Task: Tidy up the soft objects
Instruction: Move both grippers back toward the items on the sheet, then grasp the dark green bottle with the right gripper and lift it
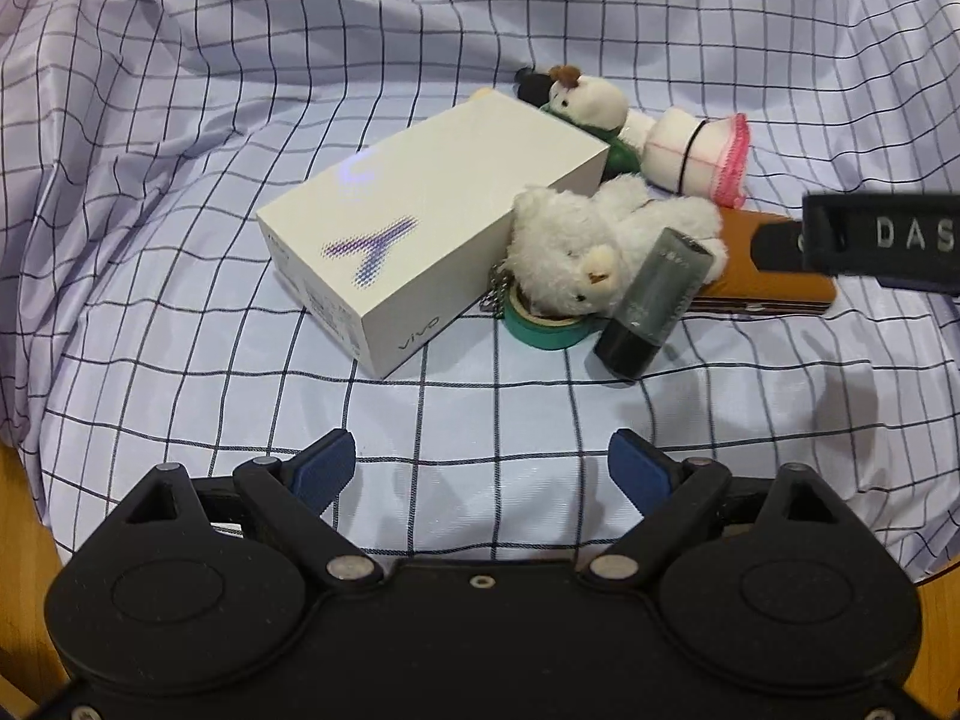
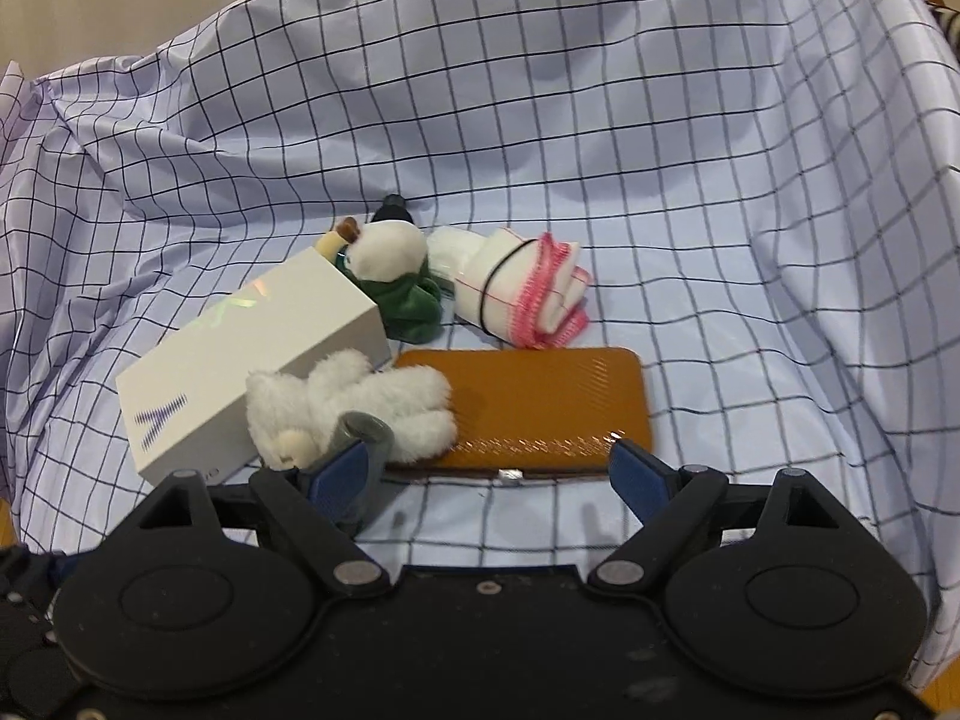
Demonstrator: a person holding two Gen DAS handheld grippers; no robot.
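Note:
A fluffy white plush bear lies against a white phone box, partly on a brown case. A white plush in green clothes lies behind the box. A rolled white cloth with pink trim lies to its right. My left gripper is open and empty, short of the pile. My right gripper is open and empty at the brown case's near edge; its body shows at the right edge of the left wrist view.
A dark grey cylinder leans on the bear beside a green tape roll. A small black object lies behind the green plush. A checked cloth covers the surface and rises at the back. Wood shows at the edges.

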